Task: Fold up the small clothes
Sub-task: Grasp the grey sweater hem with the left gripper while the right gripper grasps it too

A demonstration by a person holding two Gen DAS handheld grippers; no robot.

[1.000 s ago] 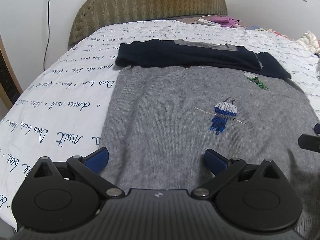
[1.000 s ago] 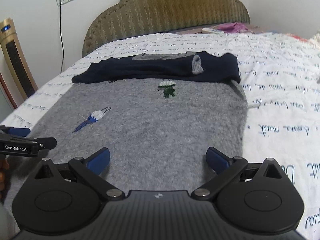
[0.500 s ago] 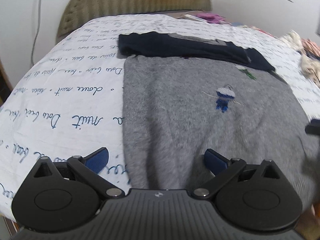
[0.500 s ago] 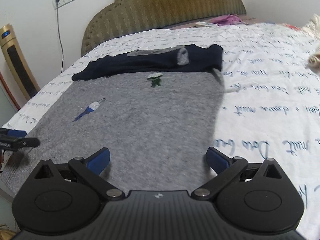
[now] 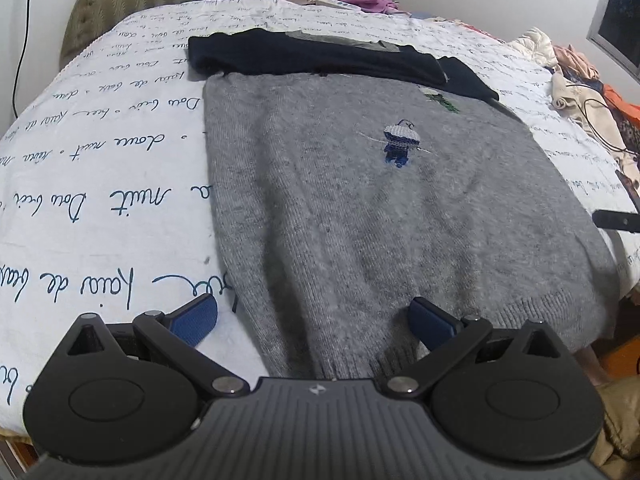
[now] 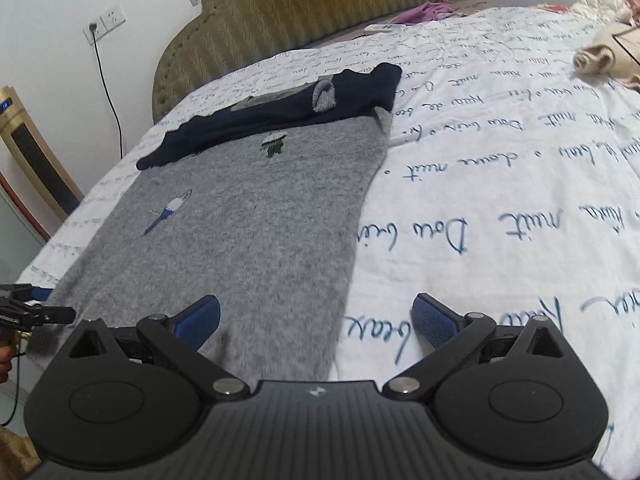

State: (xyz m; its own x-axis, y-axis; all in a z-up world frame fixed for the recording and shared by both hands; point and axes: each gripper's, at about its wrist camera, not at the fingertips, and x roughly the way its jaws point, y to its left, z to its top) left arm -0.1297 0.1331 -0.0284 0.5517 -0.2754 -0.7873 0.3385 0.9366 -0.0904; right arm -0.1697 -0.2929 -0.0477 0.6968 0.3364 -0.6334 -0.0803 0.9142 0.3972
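A grey knit sweater [image 5: 360,208] [image 6: 248,224] lies flat on the bed, its navy sleeves [image 5: 320,56] [image 6: 280,116] folded across the top. Small embroidered figures mark its front. My left gripper [image 5: 314,320] is open, straddling the sweater's near left hem corner: one blue pad is over the sheet, the other over the knit. My right gripper [image 6: 316,322] is open, straddling the near right edge, its left pad above the knit and its right pad above the sheet. Neither holds cloth. The other gripper's tip shows at the edge of each view.
The white bedsheet [image 5: 100,184] [image 6: 500,200] has blue script. A padded olive headboard [image 6: 320,12] stands at the far end. Loose clothes [image 5: 580,76] are piled at the right side of the bed. A heater [image 6: 28,156] and a wall socket with a cord stand at left.
Both grippers moved apart: the left slid to the sweater's left hem corner, the right to its right edge. Both stayed open. The sweater has not moved.
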